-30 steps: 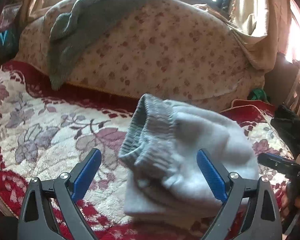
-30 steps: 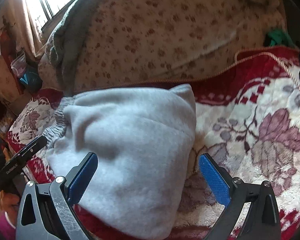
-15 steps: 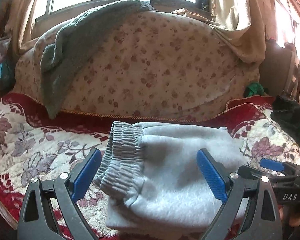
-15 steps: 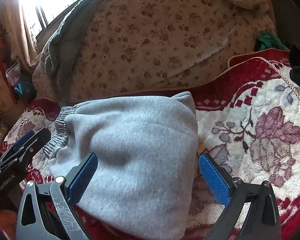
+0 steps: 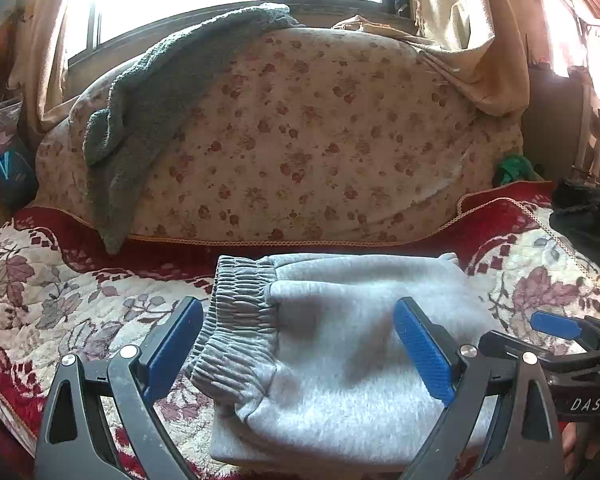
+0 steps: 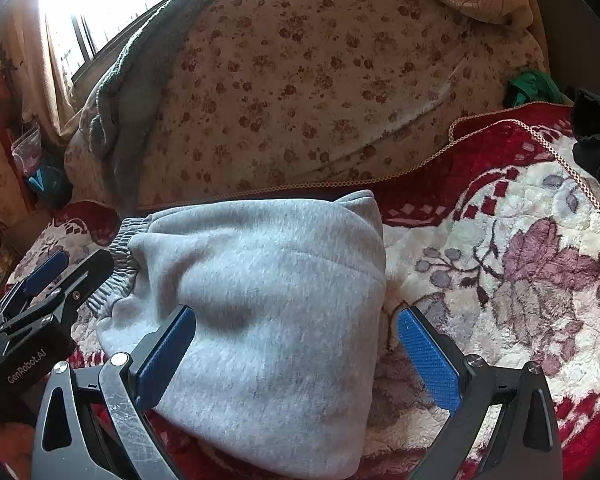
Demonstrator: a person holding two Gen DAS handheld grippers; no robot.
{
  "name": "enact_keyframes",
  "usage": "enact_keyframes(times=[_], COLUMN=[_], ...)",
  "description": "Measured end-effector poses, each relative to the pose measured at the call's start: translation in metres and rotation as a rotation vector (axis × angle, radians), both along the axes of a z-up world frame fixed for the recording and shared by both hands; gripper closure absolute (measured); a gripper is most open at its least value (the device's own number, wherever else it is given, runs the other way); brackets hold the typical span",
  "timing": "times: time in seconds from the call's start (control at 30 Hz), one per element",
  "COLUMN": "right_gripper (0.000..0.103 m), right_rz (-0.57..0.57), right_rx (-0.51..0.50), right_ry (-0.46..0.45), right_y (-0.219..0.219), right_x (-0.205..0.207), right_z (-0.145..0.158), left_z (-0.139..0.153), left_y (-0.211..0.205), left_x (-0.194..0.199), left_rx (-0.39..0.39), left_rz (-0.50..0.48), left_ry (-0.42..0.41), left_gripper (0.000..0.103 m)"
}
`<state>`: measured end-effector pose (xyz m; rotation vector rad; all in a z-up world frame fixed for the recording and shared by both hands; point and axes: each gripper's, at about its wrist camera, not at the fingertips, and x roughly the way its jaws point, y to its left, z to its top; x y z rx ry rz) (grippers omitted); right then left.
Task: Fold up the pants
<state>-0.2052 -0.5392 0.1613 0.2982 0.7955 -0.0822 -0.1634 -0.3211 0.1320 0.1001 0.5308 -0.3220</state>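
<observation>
Since a second ago the grey pants have dropped from a lifted, bunched heap to a flat folded stack on the red floral blanket, and both grippers have drawn back. Elastic waistband lies on top at the stack's left side. Left gripper hovers over the near edge, fingers spread wide, nothing between the blue pads. Right gripper likewise spread apart, framing the stack's right fold, holding nothing. Behind the pants, a flower-print bedding roll with a grey-green knit throw draped over its left shoulder. Dark garment at the blanket's right edge.
</observation>
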Motion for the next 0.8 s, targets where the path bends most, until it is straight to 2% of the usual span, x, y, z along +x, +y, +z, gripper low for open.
enact_keyframes(times=[0.33,0.8], right_gripper=[0.000,0.000], right_rz=[0.018,0.042], right_rx=[-0.015,-0.033], right_ry=[0.002,0.004], right_y=[0.0033,0.0105], right_x=[0.0030,0.0089], right_z=[-0.0005,-0.0022], left_z=[-0.0040,-0.0056], left_y=[-0.0007,0.0064], left_x=[0.0026,0.0061], left_rx=[0.022,0.013], left_rz=[-0.005,0.007], left_ry=[0.022,0.035], left_gripper=[0.007,0.007])
